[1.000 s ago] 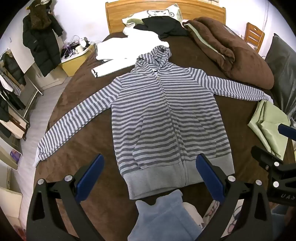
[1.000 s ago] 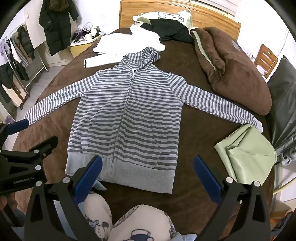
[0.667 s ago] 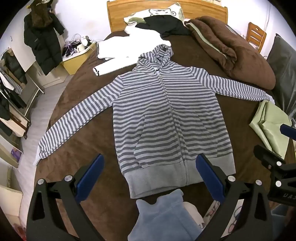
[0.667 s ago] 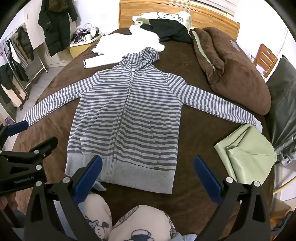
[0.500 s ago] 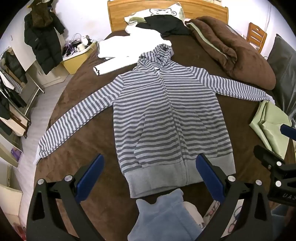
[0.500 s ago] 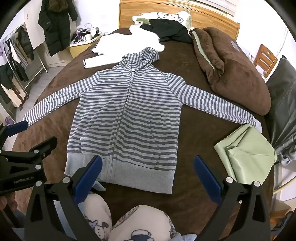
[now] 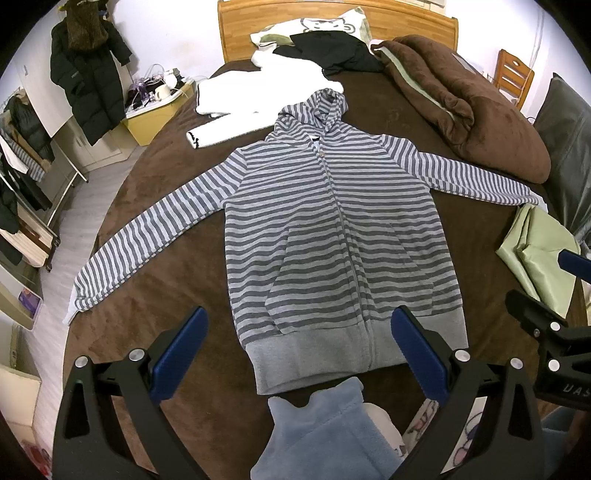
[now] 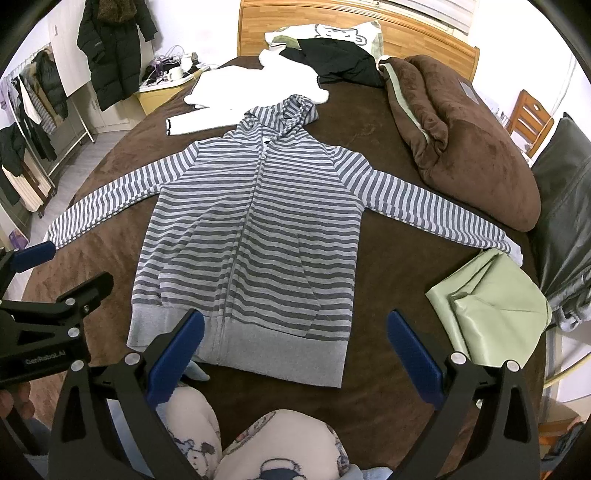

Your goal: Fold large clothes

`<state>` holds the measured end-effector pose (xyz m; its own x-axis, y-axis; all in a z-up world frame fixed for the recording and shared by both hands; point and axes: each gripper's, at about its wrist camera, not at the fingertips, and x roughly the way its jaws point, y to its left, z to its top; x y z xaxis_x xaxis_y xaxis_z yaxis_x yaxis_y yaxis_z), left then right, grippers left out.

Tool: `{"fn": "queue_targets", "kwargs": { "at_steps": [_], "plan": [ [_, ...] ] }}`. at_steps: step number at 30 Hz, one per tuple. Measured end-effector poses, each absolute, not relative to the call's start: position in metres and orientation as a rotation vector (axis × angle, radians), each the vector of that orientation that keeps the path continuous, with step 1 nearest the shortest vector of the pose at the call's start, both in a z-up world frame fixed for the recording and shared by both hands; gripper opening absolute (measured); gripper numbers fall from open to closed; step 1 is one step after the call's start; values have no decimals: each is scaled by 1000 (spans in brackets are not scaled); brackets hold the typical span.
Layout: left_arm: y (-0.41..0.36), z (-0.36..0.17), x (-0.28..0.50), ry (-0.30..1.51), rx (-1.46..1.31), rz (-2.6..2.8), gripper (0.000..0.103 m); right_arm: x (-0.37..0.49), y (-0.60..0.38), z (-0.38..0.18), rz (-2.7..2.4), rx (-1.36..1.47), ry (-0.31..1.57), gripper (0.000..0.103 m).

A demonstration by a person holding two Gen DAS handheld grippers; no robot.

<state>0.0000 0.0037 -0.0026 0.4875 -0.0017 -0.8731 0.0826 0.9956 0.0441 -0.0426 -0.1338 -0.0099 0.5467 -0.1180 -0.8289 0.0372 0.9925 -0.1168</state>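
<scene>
So your bed [image 7: 155,206] has the brown cover on it, and the striped hoodie [image 7: 332,236] is laid flat in the middle, zipped up, both sleeves out to the sides, hood pointing at the headboard [image 7: 332,14]. A rolled brown blanket [image 7: 461,99] sits off its right shoulder, a white top [image 7: 258,96] up by the hood, and a folded green cloth [image 7: 535,254] just beside the right cuff. Your left gripper [image 7: 299,354] and right gripper [image 8: 295,354] both hover near the hem with fingers spread wide, holding nothing.
</scene>
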Motion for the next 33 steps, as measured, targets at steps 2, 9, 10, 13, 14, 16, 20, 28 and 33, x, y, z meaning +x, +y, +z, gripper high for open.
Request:
{"fn": "queue_targets", "kwargs": {
  "at_steps": [2,9,10,13,14,16,20,28,33],
  "plan": [
    [4,-3,0,1060,78,-54,97,-41,-137,-7,-93,-90,989,97],
    [5,-4,0,1060,78,-53,97,-39,-136,-8,-93,-93,986,97],
    [5,-4,0,1059,80,-51,97,-38,-137,-7,-94,-94,987,97],
    [4,-5,1,1062,83,-49,97,-39,-135,-7,-93,-94,988,97],
    [4,-5,0,1062,83,-48,97,-38,-135,-8,-92,-95,987,97],
    [4,-4,0,1062,83,-48,97,-38,-130,-9,-93,-100,986,97],
    [4,-5,0,1063,82,-49,97,-38,-129,-8,-94,-102,984,97],
    [6,-7,-1,1063,84,-45,97,-38,-130,-8,-95,-101,984,97],
    [7,-9,-2,1066,89,-44,97,-38,-130,-8,-95,-99,984,97]
  ]
}}
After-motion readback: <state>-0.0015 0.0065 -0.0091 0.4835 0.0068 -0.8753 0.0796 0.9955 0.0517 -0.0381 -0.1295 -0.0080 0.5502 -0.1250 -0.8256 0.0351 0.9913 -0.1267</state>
